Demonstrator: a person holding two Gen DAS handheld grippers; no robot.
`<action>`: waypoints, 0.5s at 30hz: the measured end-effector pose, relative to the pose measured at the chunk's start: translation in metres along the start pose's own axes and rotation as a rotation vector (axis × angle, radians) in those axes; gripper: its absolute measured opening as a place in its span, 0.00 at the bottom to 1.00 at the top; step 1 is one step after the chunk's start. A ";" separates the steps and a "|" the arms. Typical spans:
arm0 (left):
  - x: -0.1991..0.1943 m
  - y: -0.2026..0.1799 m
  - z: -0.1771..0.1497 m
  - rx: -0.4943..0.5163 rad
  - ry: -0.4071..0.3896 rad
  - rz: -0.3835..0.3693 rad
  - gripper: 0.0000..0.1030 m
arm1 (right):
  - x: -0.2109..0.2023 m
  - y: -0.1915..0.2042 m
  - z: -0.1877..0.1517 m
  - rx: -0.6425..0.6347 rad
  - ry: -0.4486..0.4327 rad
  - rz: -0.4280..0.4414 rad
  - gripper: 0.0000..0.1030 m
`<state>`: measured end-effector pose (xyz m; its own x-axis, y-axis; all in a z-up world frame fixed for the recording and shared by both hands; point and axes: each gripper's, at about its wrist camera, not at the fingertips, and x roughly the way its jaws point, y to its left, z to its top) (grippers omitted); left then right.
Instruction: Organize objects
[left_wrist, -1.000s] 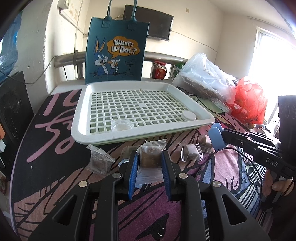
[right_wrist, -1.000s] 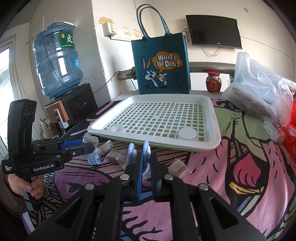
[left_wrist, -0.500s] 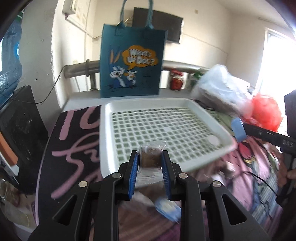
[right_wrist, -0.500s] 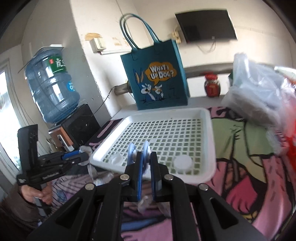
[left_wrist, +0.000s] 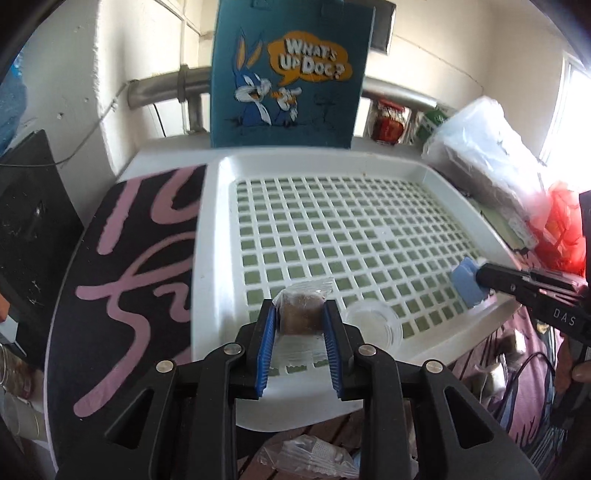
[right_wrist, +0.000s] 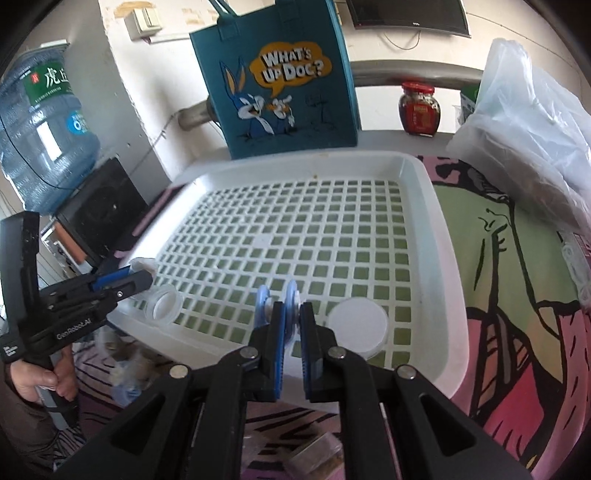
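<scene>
My left gripper (left_wrist: 300, 314) is shut on a brown snack cube in a clear wrapper (left_wrist: 301, 312) and holds it over the near left part of the white slotted tray (left_wrist: 207, 236). My right gripper (right_wrist: 290, 314) is shut on a small blue round object (right_wrist: 291, 301) and holds it over the tray's front edge (right_wrist: 448, 258); it also shows in the left wrist view (left_wrist: 469, 282). A clear small cup (left_wrist: 373, 326) and a white lid (right_wrist: 357, 326) lie in the tray.
A blue Bugs Bunny bag (left_wrist: 288, 74) stands behind the tray. A red jar (right_wrist: 419, 109), a clear plastic bag (right_wrist: 532, 140) and a red bag (left_wrist: 565, 229) sit at the right. Wrapped snacks (left_wrist: 314, 458) lie on the patterned cloth. A water bottle (right_wrist: 40, 129) stands left.
Both grippers have risen from the cloth and moved forward over the tray, each still holding its object. The left one carries the wrapped cube over the tray's near left.
</scene>
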<state>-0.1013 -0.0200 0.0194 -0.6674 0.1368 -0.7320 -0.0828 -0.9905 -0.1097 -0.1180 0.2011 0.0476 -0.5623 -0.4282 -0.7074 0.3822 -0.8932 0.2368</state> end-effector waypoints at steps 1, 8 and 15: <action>-0.001 0.000 0.000 0.000 -0.005 0.000 0.27 | 0.001 0.000 0.000 -0.004 -0.006 -0.016 0.10; -0.065 0.006 0.010 -0.035 -0.185 -0.058 0.69 | -0.044 0.014 0.001 -0.069 -0.132 -0.030 0.31; -0.120 0.009 -0.014 -0.010 -0.292 -0.064 0.92 | -0.127 0.000 -0.022 -0.033 -0.331 0.019 0.58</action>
<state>-0.0114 -0.0456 0.0969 -0.8456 0.1882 -0.4995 -0.1252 -0.9796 -0.1571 -0.0306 0.2583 0.1224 -0.7607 -0.4706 -0.4471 0.4151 -0.8822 0.2223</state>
